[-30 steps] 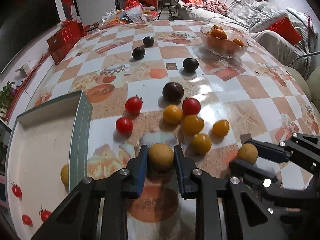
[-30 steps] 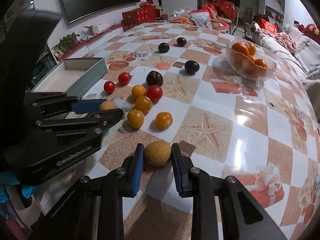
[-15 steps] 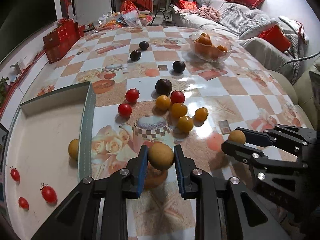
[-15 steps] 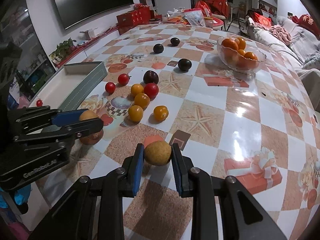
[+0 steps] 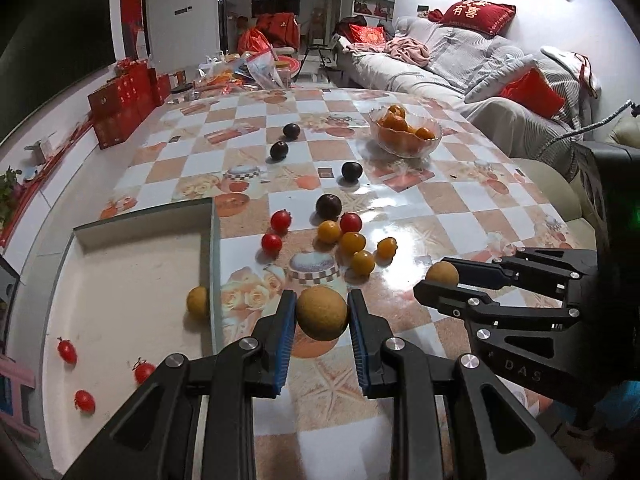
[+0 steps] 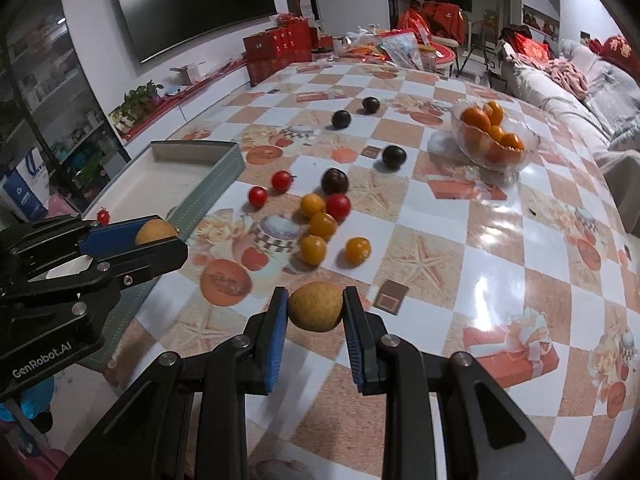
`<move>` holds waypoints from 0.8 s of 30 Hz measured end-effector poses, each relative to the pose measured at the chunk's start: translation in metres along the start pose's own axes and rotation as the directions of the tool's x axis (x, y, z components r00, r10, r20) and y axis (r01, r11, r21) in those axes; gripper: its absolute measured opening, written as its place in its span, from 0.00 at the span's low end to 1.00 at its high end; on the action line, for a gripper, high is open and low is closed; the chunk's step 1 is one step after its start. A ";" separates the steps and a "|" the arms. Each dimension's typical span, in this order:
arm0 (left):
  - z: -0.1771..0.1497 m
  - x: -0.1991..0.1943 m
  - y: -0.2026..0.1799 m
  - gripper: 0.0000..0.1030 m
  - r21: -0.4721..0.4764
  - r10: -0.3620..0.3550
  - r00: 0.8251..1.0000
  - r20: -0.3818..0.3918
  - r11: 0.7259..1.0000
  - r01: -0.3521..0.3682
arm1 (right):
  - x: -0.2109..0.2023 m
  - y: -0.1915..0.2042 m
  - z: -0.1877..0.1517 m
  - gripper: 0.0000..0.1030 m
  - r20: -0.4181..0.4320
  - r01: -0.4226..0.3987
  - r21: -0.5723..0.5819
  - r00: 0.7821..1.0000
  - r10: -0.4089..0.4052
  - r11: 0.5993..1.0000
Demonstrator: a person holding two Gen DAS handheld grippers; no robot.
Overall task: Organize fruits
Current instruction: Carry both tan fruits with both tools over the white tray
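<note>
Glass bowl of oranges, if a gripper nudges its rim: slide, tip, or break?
The glass bowl looks wide and low, so tipping seems unlikely. Heaped oranges probably make it heavy; on the glossy tablecloth it would likely slide. Its thin glass rim could chip.

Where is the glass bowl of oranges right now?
The glass bowl of oranges sits at the far right of the checkered table on the sofa side, beyond the dark plums.

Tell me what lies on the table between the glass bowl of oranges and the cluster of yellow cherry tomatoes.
In the right wrist view, two dark plums: one nearer the glass bowl, another just beyond the yellow tomatoes, with a red tomato beside them.
</note>
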State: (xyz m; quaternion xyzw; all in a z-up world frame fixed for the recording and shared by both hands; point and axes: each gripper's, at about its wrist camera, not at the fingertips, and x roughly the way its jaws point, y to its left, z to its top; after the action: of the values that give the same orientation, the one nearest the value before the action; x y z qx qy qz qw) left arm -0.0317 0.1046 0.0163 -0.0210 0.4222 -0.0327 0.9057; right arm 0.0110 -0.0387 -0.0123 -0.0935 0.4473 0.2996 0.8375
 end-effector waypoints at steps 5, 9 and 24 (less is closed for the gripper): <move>-0.006 -0.011 0.016 0.27 -0.021 0.011 1.000 0.011 1.000 -0.011 | -0.002 0.016 0.006 0.29 0.000 -0.009 -0.017 1.000 0.009 1.000; -0.012 -0.021 0.035 0.27 -0.046 0.026 0.999 0.026 0.999 -0.025 | -0.001 0.030 0.011 0.29 -0.003 -0.019 -0.034 1.000 0.019 0.999; -0.060 -0.049 0.113 0.27 -0.128 0.133 0.991 -0.001 0.983 -0.132 | 0.007 0.114 0.025 0.29 -0.020 -0.124 -0.139 0.992 0.123 0.983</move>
State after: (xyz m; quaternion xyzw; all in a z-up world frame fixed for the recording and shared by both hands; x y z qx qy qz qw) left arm -0.1047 0.2209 0.0076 -0.0512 0.4205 0.0548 0.9042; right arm -0.0351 0.0662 0.0089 -0.1256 0.4349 0.3811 0.8062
